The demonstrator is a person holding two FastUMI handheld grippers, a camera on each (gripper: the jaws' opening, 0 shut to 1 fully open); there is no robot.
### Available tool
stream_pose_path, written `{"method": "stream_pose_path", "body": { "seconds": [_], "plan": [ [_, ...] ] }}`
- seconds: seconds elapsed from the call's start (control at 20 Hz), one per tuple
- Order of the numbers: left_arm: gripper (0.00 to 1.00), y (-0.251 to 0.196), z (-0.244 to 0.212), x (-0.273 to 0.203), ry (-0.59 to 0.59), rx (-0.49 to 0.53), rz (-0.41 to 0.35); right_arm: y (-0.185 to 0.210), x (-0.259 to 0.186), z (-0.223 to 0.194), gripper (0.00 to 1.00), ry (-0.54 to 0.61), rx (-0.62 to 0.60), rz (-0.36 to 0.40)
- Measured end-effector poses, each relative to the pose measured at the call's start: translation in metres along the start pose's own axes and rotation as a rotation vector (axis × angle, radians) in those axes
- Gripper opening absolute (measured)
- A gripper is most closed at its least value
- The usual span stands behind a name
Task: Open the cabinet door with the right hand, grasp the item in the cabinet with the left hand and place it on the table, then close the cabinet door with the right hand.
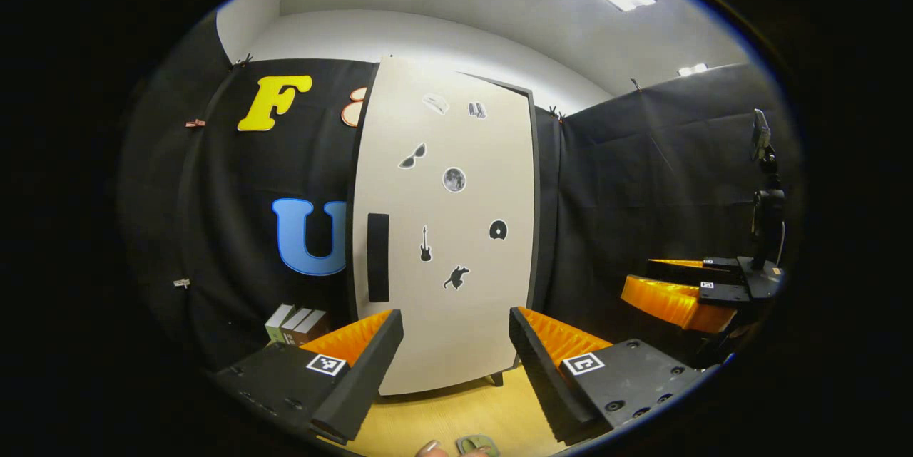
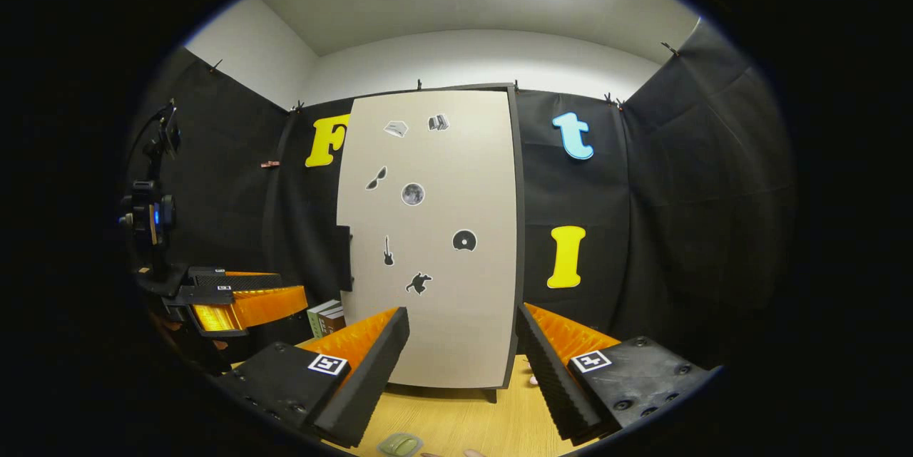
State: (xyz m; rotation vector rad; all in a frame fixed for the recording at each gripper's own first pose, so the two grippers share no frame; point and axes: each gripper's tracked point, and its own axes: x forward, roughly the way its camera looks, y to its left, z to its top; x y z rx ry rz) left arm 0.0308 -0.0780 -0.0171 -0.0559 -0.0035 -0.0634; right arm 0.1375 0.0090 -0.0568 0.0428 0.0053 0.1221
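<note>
Left gripper view: cabinet point(image 1: 446, 229) stood at frame centre on the desk point(image 1: 456, 421), door point(image 1: 456, 264) shut flush, stickers scattered over its face. Dark vertical handle point(image 1: 378, 257) sat on the door's left edge, about mid-height. Left hand-held gripper point(image 1: 456, 364) showed at the bottom of the frame, fingers spread wide, nothing between them, well short of the door. Right hand-held gripper point(image 1: 677, 296) appeared at the right edge, off to the side of the cabinet; whether it was open could not be told from this angle.

Right gripper view: same door point(image 2: 435, 243) at centre, handle point(image 2: 345, 257) seen edge-on at the door's left side. Right hand-held gripper point(image 2: 463, 364) at the bottom, fingers apart and empty, also short of the door. Left hand-held gripper point(image 2: 242, 304) at lower left. Books point(image 2: 327, 318) stood on the desk just left of the cabinet.

Item to fetch was hidden behind the shut door; its kind and shelf could not be told.

Judged step: the very first, door not yet opened. Next move would call for the right hand-held gripper to travel up and left to the handle, close both fingers over it, and swing the door out, with the left one kept clear of the arc.
</note>
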Motion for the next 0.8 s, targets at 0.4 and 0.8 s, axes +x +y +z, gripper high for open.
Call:
{"method": "stream_pose_path", "body": {
  "seconds": [0.4, 0.8],
  "plan": [
    [0.95, 0.006, 0.011, 0.001, -0.032, 0.005, 0.011, 0.002, 0.002, 0.009, 0.98, -0.022, -0.002, 0.001],
    [0.95, 0.006, 0.013, 0.005, -0.024, 0.011, 0.006, 0.001, 0.002, 0.015, 0.98, -0.030, -0.008, 0.000]
  ]
}}
